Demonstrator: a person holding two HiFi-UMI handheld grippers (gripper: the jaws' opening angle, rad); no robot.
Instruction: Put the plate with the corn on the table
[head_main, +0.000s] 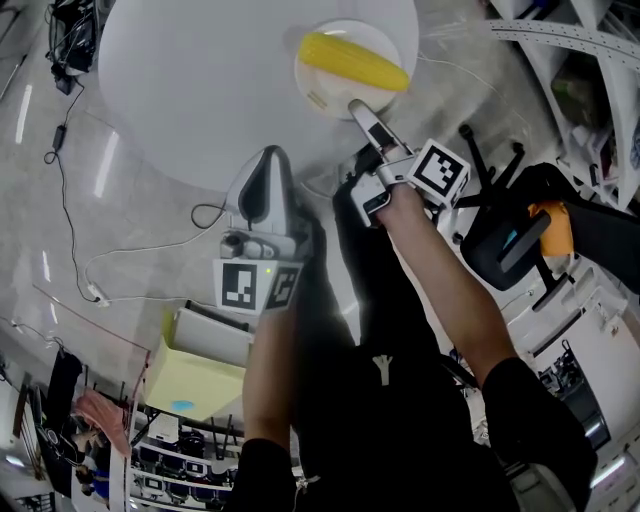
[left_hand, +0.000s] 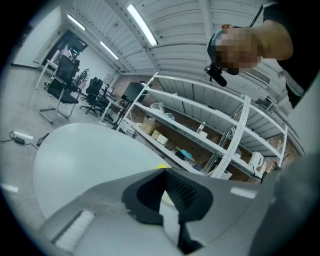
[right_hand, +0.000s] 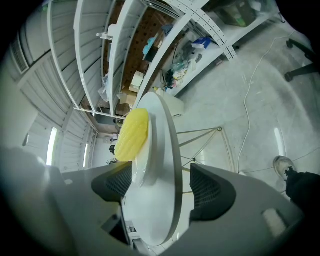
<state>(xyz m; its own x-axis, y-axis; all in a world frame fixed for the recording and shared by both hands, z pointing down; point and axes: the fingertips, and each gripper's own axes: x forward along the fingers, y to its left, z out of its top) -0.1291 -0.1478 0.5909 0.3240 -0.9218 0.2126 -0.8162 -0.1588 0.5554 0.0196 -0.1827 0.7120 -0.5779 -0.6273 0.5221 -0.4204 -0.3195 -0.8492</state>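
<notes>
A white plate carries a yellow corn cob and shows over the right edge of the round white table. My right gripper is shut on the plate's near rim. In the right gripper view the plate stands edge-on between the two pads, with the corn on its far half and floor showing past its underside. My right gripper has one pad on each face. My left gripper hangs over the table's near edge, shut and holding nothing. Its jaws meet over the tabletop.
A black office chair stands right of my right arm. Metal shelving with boxes rises beyond the table. Cables trail on the floor to the left. A yellow-topped box sits at lower left. Thin table struts show below the plate.
</notes>
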